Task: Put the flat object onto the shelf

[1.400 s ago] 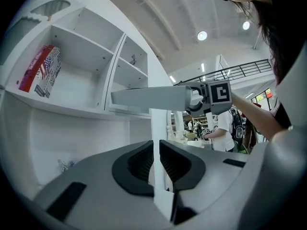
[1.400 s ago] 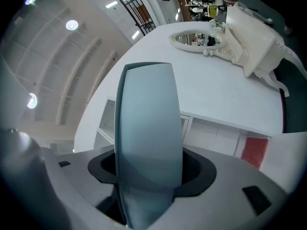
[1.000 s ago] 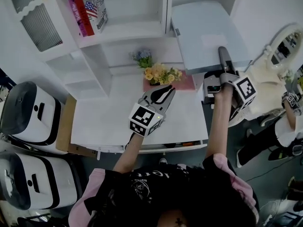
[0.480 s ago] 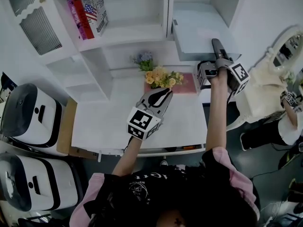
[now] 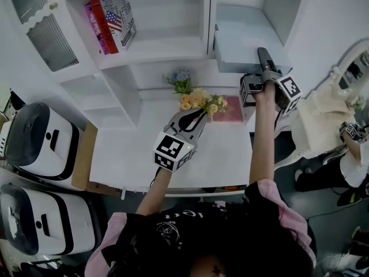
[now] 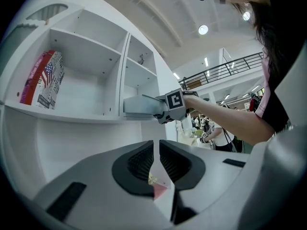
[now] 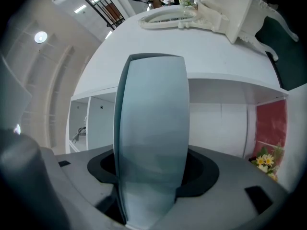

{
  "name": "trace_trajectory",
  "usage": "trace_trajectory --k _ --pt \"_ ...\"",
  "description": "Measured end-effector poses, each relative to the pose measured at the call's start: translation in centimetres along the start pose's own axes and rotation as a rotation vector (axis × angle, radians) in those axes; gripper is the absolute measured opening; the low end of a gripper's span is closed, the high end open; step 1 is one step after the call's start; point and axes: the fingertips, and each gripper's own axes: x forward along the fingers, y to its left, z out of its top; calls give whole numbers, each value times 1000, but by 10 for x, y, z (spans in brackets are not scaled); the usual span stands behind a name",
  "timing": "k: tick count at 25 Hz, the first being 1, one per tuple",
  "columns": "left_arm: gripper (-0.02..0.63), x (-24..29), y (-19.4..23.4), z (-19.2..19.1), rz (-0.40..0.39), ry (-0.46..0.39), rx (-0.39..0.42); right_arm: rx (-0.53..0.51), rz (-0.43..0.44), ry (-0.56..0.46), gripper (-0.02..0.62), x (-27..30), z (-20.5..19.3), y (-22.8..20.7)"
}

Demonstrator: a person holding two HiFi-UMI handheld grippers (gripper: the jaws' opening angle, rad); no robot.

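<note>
Placement looks nearly done: the flat object (image 5: 245,39) — a pale blue-grey board — lies level, with its far end inside the right-hand compartment of the white shelf (image 5: 173,45) and its near end projecting past the front edge. Whether it already bears on the shelf board I cannot tell. The right gripper (image 5: 264,62) clamps that near end, its jaws standing wide with the board filling the gap between them. Holding the trailing end lets the free end lead into the opening, I judge. The left gripper (image 5: 199,115) is clenched on nothing over the desk (image 5: 132,149), just beside the flowers (image 5: 199,100) and the pink mat (image 5: 233,105) — low, probably to stay out of the way. Some books (image 5: 109,16) stand in the neighbouring compartment, well apart from the board.
</note>
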Motion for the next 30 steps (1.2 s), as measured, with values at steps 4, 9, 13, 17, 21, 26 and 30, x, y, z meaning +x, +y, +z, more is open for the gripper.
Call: trace_trajectory --k 4,9,13,17,21,26,30 --pt "49 11 6 9 3 -5 -8 -27 -27 9 313 12 1 -1" --pt "49 15 5 11 4 -2 -2 -57 34 40 314 13 -1 6" --pt "49 13 3 1 9 18 -18 -61 82 54 316 3 -2 7" --pt "49 12 0 -5 7 25 -29 -101 106 89 331 -6 -5 13" --pt "49 9 -7 -7 -4 30 -43 -115 136 107 344 -15 -7 22" --pt "49 6 -14 -6 -12 21 -40 -133 157 127 351 -30 -8 26" --pt "49 16 -13 22 -17 -57 1 -130 170 129 351 -34 -8 27"
